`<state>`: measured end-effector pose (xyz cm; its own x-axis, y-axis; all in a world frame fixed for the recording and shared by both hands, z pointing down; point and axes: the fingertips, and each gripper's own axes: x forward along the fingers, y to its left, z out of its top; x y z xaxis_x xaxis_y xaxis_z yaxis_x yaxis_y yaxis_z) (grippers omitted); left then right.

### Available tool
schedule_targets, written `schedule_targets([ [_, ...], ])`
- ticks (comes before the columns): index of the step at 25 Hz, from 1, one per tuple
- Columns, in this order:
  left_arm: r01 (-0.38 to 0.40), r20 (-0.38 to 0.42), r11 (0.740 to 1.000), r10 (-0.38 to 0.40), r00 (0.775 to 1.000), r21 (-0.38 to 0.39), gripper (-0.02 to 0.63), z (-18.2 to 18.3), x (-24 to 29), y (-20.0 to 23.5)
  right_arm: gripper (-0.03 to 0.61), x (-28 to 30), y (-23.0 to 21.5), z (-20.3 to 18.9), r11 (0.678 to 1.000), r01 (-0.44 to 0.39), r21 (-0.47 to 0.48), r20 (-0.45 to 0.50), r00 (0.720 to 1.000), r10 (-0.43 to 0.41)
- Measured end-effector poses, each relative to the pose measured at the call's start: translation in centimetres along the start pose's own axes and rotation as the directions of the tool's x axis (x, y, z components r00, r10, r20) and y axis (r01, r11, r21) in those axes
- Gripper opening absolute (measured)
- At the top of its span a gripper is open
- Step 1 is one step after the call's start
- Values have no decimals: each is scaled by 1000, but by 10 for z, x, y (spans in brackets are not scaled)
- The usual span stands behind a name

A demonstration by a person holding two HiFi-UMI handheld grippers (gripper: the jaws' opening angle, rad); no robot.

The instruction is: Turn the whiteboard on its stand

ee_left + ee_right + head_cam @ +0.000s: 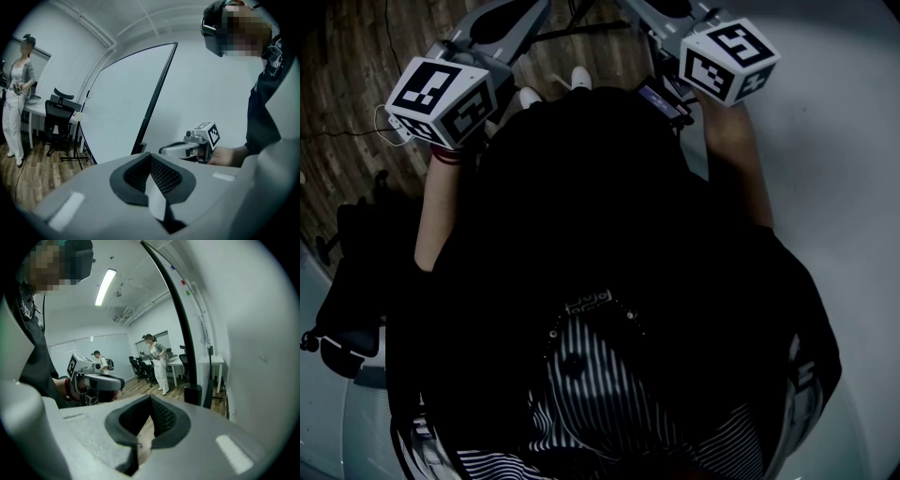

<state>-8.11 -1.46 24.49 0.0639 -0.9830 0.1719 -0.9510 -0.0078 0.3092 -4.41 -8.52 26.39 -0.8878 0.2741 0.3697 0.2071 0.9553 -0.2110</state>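
Observation:
The whiteboard [123,105] stands ahead, seen nearly edge-on, its black frame edge [154,98] slanting upward. In the right gripper view its white face [243,333] fills the right side behind the frame edge [180,324], and a black stand fitting [192,393] sits low on that edge. My left gripper [150,155] is shut and empty, short of the board. My right gripper [150,398] is shut with nothing between its pads, just left of the frame edge and apart from it. In the head view both marker cubes [441,98] [729,61] are held out over my dark clothing.
A person in white [14,108] stands at far left by a desk and a black office chair [58,117]. A black tripod foot [70,157] rests on the wood floor. More people [159,362], chairs and desks [213,363] fill the room behind the board.

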Motion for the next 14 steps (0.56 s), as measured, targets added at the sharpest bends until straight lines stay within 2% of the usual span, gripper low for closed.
schedule_targets([
  [14, 2, 32, 1000, -3, 999, 31, -2, -8, -11, 12, 0, 23, 6, -3, 1000, -26, -17, 34, 999, 27],
])
